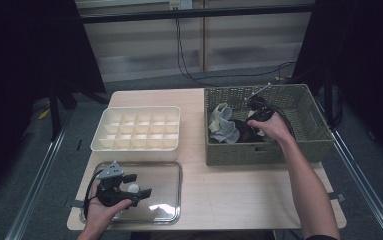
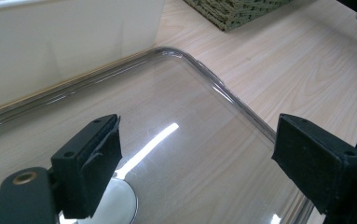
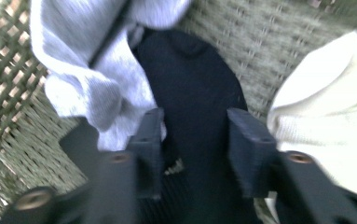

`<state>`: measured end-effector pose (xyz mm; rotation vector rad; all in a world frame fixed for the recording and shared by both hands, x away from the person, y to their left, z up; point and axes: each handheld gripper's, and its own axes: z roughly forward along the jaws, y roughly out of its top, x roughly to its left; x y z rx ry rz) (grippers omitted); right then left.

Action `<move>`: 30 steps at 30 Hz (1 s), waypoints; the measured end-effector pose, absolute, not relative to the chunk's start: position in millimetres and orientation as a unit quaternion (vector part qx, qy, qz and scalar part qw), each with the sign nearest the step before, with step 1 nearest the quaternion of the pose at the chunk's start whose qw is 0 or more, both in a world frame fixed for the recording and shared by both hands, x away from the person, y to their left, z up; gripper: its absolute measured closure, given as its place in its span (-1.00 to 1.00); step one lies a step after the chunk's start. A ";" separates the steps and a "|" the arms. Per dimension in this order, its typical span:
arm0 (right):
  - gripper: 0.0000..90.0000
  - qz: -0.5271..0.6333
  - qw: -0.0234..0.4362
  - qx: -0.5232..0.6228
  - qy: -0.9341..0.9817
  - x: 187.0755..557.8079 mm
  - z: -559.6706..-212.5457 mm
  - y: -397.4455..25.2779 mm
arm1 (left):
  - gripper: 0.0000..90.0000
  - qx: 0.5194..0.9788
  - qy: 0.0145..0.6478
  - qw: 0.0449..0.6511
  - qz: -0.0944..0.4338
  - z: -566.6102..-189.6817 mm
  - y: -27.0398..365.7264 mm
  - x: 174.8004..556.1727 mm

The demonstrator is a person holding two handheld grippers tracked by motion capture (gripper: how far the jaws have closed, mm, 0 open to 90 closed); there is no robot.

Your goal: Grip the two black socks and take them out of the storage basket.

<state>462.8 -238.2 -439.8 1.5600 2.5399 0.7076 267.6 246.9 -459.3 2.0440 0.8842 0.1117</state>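
A woven basket [image 1: 309,130] at the right of the table holds a grey sock [image 1: 223,125], a dark navy sock [image 1: 241,132] and a white one [image 3: 325,116]. My right gripper [image 1: 251,122] reaches down into the basket. In the right gripper view its jaws [image 3: 195,135] stand partly apart on either side of the navy sock [image 3: 190,84], with the grey sock [image 3: 87,79] at the left; the picture is blurred. My left gripper [image 1: 140,185] hovers wide open and holding nothing [image 2: 199,135] over a clear lid [image 2: 204,93] at the front left.
A white box with several compartments [image 1: 139,127] stands behind the clear lid [image 1: 171,172]. Its white wall [image 2: 64,42] rises close by in the left gripper view. Bare wood [image 1: 239,192] lies between the lid and the basket's front.
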 end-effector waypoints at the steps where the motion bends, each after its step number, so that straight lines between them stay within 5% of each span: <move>1: 0.43 0.225 0.034 0.512 0.828 463.3 -440.9 -237.3 | -0.67 0.823 0.355 0.442 0.044 -459.4 247.0 267.4; 3: 0.71 0.224 0.033 0.511 0.830 464.7 -441.2 -237.3 | -0.67 0.822 0.355 0.443 0.046 -459.0 247.4 266.8; 6: 0.86 0.242 0.033 0.516 0.821 464.5 -437.4 -240.6 | -0.67 0.822 0.355 0.444 0.049 -458.0 248.6 266.7; 30: 0.89 0.431 0.059 0.516 0.738 440.3 -398.1 -265.7 | -0.67 0.821 0.353 0.446 0.051 -457.1 250.1 266.8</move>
